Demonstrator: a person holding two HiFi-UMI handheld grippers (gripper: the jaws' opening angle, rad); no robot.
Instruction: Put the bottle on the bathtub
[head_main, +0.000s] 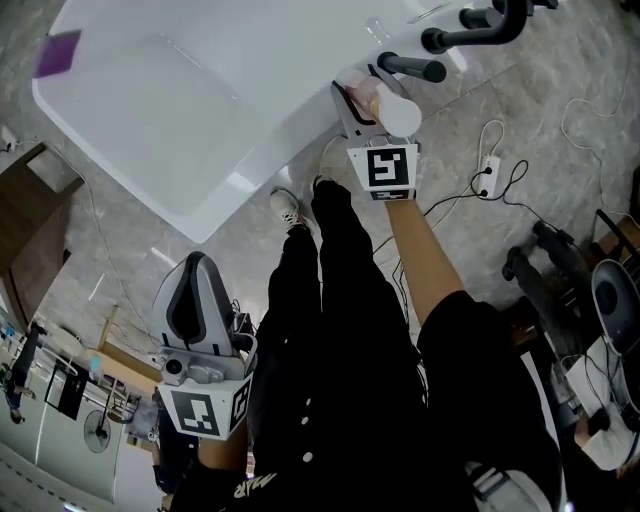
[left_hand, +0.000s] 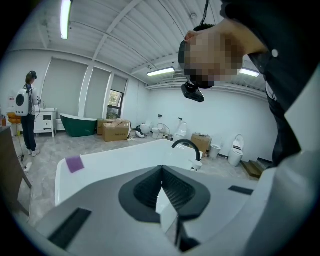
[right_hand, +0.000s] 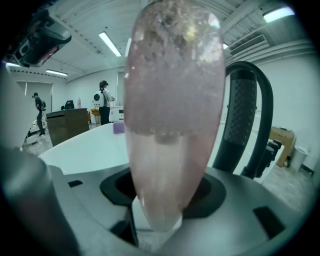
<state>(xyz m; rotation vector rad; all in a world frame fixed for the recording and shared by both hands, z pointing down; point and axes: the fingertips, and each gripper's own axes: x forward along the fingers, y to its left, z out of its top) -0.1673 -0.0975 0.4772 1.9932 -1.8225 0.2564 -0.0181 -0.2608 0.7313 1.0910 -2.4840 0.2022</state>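
Overhead, the white bathtub (head_main: 150, 110) filled the upper left, with its black faucet (head_main: 470, 30) at one end. Only the head view showed the left gripper (head_main: 197, 270) low beside the person's leg, well apart from the tub. Its own view showed its jaws pressed together, empty. The right gripper (head_main: 365, 97) clamped the bottle (head_main: 388, 108) at the tub's rim, just beside the faucet. Only that gripper's view showed the pale pink liquid level. A purple patch (head_main: 57, 52) lay at the tub's other end.
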